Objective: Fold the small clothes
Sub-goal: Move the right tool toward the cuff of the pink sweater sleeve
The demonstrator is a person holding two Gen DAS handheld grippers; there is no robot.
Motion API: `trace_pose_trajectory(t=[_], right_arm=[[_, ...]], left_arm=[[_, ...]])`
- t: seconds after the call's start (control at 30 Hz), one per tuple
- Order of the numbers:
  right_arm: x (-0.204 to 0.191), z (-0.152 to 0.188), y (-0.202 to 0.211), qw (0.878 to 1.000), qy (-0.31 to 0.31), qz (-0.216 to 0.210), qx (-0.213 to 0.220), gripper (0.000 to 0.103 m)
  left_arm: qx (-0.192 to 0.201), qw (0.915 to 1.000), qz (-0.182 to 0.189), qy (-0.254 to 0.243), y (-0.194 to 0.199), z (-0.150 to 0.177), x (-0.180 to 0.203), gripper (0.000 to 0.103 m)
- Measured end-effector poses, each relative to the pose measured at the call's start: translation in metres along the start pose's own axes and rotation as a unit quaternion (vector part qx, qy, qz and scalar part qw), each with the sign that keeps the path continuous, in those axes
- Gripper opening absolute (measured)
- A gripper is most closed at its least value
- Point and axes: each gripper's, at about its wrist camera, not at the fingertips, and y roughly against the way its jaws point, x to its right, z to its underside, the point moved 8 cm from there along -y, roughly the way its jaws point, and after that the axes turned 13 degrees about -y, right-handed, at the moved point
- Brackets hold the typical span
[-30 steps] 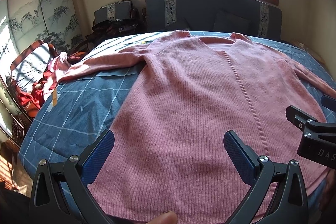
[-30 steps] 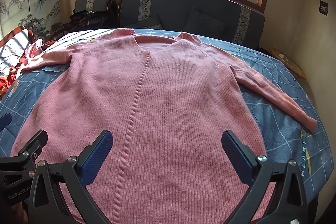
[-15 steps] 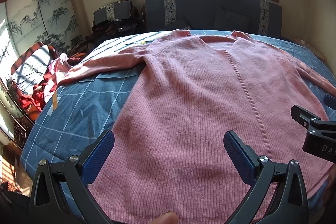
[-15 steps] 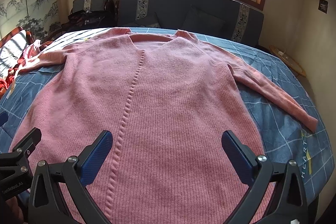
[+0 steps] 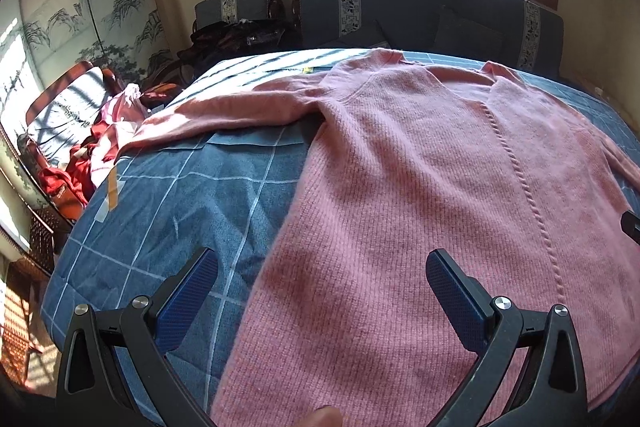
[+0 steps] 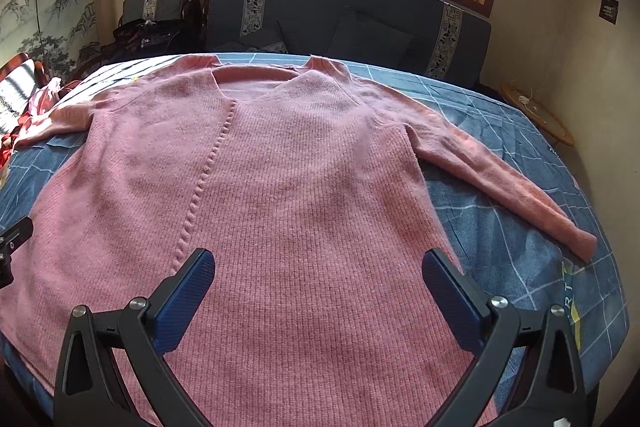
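A pink knitted sweater (image 5: pixel 420 187) (image 6: pixel 280 187) lies flat and face up on a blue checked bedspread (image 5: pixel 192 195) (image 6: pixel 520 239), both sleeves spread out to the sides. My left gripper (image 5: pixel 320 291) hovers open over the sweater's lower left edge, its left fingertip above the bare bedspread. My right gripper (image 6: pixel 318 287) hangs open above the lower middle of the sweater. Neither holds anything. The right sleeve's cuff (image 6: pixel 580 243) lies near the bed's right edge. The left sleeve (image 5: pixel 208 115) reaches toward the bed's left edge.
A heap of red and pink clothes (image 5: pixel 96 147) sits off the bed's left side by a chair. A dark sofa (image 6: pixel 348 27) stands behind the bed under the window. A tape strip (image 5: pixel 112 191) marks the bedspread at left. A finger (image 5: pixel 320 417) shows at the bottom edge.
My left gripper has swung to the left, so more bedspread and the left sleeve show. My right gripper has edged forward and slightly right. Both stay open.
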Motion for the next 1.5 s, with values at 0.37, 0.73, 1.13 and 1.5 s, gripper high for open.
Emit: trace_pose_trajectory(t=[0.37, 0.73, 1.13, 1.5], right_arm=[[0.074, -0.006, -0.041, 0.999, -0.021, 0.027, -0.029, 0.102], [0.266, -0.001, -0.081, 0.985, -0.088, 0.128, -0.070, 0.102], [0.356, -0.009, -0.085, 0.983, -0.116, 0.136, -0.037, 0.102], [0.364, -0.006, -0.092, 0.981, -0.162, 0.101, -0.047, 0.102]], left_arm=[[-0.066, 0.9977, 0.002, -0.018, -0.086, 0.025, -0.078, 0.103], [-0.070, 0.9954, 0.055, 0.033, -0.112, 0.029, -0.128, 0.103], [-0.059, 0.9962, 0.027, 0.059, -0.127, 0.015, -0.147, 0.103], [-0.062, 0.9955, 0.014, 0.071, -0.127, 0.016, -0.147, 0.103]])
